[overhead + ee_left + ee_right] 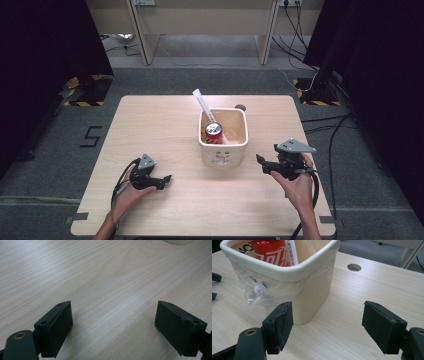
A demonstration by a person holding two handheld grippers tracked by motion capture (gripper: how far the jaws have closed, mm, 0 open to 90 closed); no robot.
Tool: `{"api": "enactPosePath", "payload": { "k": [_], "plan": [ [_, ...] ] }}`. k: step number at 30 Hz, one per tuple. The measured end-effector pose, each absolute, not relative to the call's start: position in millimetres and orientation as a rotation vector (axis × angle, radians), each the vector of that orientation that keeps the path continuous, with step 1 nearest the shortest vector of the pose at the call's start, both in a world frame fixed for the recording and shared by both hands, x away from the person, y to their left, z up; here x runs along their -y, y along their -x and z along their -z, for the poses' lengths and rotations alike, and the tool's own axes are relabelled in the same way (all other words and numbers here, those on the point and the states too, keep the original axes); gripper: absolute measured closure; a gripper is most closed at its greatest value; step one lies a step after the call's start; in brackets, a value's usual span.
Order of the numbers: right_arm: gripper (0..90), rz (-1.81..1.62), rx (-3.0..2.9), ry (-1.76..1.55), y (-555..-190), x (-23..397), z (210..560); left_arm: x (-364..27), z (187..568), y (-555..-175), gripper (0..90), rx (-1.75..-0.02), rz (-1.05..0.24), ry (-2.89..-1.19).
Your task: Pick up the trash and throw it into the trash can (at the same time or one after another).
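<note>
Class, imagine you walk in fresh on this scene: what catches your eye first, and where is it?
First, the cream bin at the middle of the wooden table, with a red soda can and a white paper-wrapped stick poking out of it. Next, the two black grippers flanking it: the left gripper low on the table and the right gripper close beside the bin, both with jaws open and empty.

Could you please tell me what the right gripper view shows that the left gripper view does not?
The right gripper view adds the red can and a white packet inside the cream bin, its clear liner hanging outside, and a round hole in the table. The left gripper view adds just a sliver of the bin at its top edge. Both share the wooden table and open, empty jaws.
</note>
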State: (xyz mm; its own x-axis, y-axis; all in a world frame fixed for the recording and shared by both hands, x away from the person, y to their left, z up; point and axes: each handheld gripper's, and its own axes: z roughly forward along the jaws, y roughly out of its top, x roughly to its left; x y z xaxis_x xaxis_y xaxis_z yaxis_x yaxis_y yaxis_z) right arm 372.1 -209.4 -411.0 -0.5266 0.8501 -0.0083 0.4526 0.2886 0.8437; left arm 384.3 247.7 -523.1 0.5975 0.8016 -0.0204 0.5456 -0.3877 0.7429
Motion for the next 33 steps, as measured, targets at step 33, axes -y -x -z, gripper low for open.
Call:
{"api": "enactPosePath", "payload": {
  "k": [33],
  "plan": [
    [21.4, -1.155, -2.139, -1.193, -362, 203, 446, -248, 523, -384, 14.0, -1.064, -0.448, -2.089]
  ]
}}
